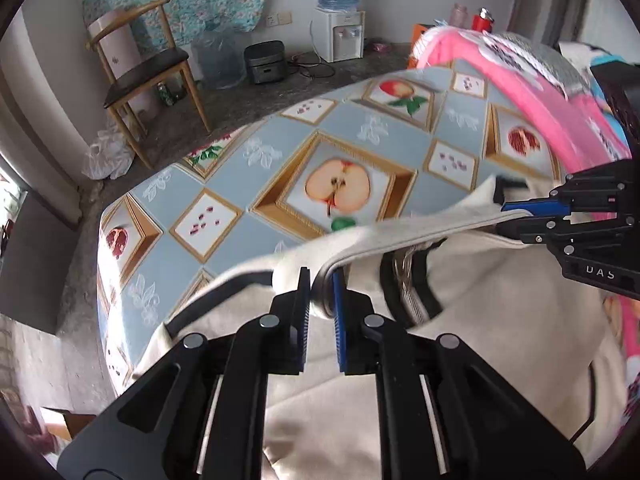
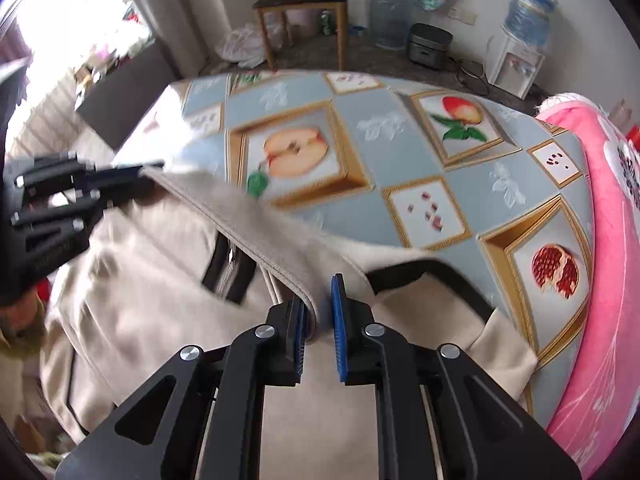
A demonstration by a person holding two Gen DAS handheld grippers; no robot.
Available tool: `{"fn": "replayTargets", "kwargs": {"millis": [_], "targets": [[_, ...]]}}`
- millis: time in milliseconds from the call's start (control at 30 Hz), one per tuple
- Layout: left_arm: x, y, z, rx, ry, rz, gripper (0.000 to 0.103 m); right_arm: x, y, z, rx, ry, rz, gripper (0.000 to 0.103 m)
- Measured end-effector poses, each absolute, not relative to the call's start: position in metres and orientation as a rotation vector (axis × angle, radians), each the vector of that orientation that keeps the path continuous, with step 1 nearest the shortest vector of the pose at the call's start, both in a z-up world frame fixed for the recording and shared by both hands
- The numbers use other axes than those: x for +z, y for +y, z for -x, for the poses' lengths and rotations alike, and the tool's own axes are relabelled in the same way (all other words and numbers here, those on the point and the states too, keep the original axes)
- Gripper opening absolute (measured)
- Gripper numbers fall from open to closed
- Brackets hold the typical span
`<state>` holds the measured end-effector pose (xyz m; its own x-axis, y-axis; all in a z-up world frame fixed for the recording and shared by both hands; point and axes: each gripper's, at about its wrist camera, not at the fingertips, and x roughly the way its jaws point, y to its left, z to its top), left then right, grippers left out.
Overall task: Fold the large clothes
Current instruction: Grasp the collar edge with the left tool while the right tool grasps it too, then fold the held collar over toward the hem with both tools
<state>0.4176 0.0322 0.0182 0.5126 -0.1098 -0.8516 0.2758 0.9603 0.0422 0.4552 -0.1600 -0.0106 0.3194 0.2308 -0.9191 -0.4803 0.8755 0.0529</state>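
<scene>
Two clamps: left hand-held gripper (image 1: 320, 280) and right hand-held gripper (image 2: 320, 300) each pinch the cream jacket's (image 1: 500, 280) hem band, counter (image 1: 280, 128) at 12 o'clock

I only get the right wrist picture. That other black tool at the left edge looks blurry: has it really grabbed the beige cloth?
Observer: Yes. The left wrist view shows the left gripper with its jaws shut on the hem band of the cream fabric garment.
Operator: What's behind the pink fleece blanket?
Observer: A red bottle stands there, beside a pale pink jar.
Operator: My picture cuts off the wooden chair. What's its back like?
Observer: It has a curved top rail.
</scene>
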Motion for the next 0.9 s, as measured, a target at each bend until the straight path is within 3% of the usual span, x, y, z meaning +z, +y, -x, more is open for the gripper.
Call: {"fn": "replayTargets", "kwargs": {"millis": [267, 567, 633, 800, 900], "targets": [[-0.01, 0.027, -0.386, -0.261, 1.028, -0.271, 0.009, -0.027, -0.156, -0.427, 0.5, 1.152, 0.321, 0.01], [-0.006, 0.015, -0.354, -0.313, 0.961, -0.465, 0.008, -0.006, -0.152, -0.398, 0.595, 1.127, 0.477, 0.011], [-0.012, 0.015, -0.351, -0.308, 0.964, -0.501, 0.008, 0.011, -0.149, -0.391, 0.633, 1.089, 0.498, 0.018], [-0.015, 0.019, -0.348, -0.307, 0.97, -0.496, 0.008, 0.076, -0.155, -0.402, 0.789, 0.968, 0.251, 0.021], [-0.016, 0.021, -0.346, -0.312, 0.974, -0.472, 0.008, 0.068, -0.146, -0.443, 0.748, 1.02, 0.088, 0.021]]}}
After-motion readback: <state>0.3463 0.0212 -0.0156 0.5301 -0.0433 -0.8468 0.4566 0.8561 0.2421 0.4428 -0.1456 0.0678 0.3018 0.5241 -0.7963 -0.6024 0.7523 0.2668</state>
